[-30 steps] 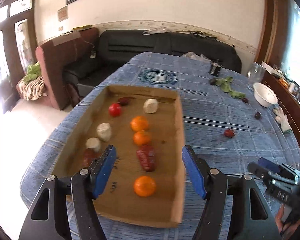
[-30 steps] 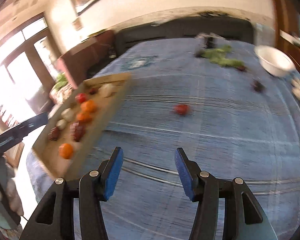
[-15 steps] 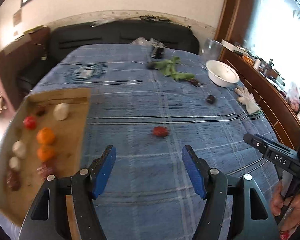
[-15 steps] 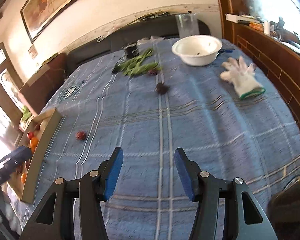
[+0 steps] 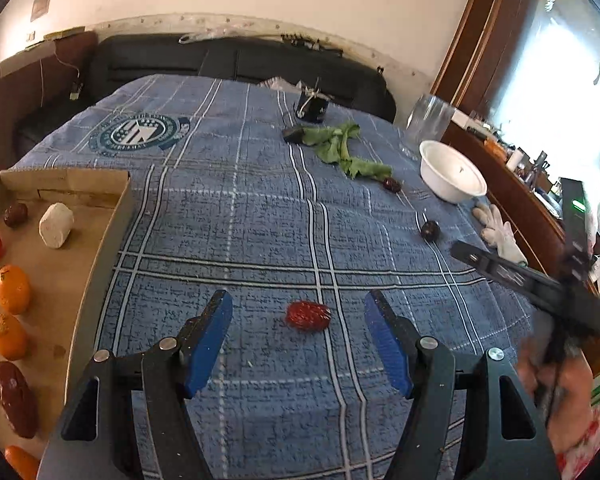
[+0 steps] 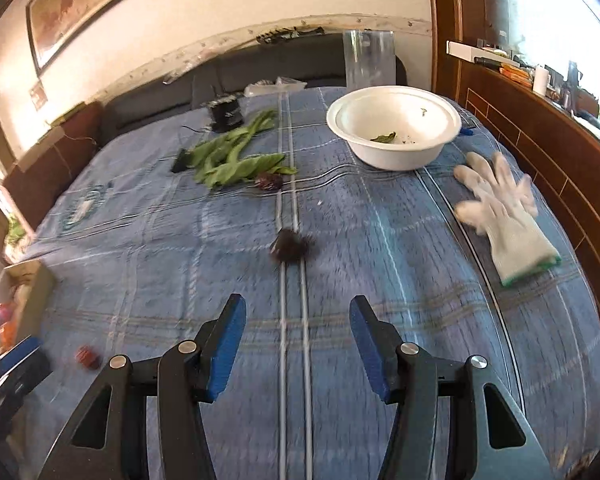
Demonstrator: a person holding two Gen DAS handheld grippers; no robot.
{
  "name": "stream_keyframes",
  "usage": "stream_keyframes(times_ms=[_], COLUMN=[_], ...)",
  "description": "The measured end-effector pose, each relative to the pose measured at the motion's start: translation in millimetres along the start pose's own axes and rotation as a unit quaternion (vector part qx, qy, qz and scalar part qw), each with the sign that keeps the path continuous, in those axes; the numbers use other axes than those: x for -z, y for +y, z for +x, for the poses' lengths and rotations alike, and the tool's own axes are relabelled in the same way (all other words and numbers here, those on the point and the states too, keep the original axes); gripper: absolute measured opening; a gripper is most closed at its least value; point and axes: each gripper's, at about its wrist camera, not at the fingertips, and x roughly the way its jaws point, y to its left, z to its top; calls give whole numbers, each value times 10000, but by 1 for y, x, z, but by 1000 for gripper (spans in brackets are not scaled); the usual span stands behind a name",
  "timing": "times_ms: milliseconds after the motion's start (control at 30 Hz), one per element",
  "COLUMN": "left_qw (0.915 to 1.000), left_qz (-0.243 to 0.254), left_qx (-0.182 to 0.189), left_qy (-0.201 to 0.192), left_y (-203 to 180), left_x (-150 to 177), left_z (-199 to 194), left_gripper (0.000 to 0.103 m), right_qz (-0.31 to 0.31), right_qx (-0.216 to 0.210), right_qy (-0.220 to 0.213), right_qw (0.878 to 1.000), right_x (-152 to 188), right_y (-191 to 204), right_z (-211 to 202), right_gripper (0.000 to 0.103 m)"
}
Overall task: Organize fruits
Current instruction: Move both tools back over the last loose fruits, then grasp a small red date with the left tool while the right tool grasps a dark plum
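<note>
Left wrist view: left gripper (image 5: 298, 344) jaws spread wide, holding nothing. A red fruit (image 5: 308, 316) lies on the blue cloth (image 5: 240, 220) just ahead, between the line of the two pads, so likely the pick target. Cardboard tray (image 5: 112, 236) sits off to the gripper's left, fruit sorted in rows inside.

Right wrist view: right gripper (image 6: 298, 344) equally wide, empty. A dark fruit (image 6: 290, 246) lies ahead, slightly left of centre, blurred. White bowl (image 6: 394, 128) and glove (image 6: 504, 216) lie ahead-right, apart from it.
</note>
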Motion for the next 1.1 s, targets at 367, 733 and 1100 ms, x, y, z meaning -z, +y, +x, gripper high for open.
stream_keyframes(times_ms=[367,733,1100], left_qw=[9999,9988,9987], left_qz=[6,-298,-60], left_qx=[-6,42,77], left_qy=[124,396,491], left_y=[0,12,1], left_x=[1,5,9], left_z=[9,16,23], left_gripper=[71,71,71], right_qz=[52,581,1477], right_qx=[52,-1022,-1900], right_qy=[190,246,520], right_qw=[9998,9928,9692], right_x=[-34,20,58], right_y=[10,-9,-32], right_z=[56,-8,-19], right_gripper=[46,25,28])
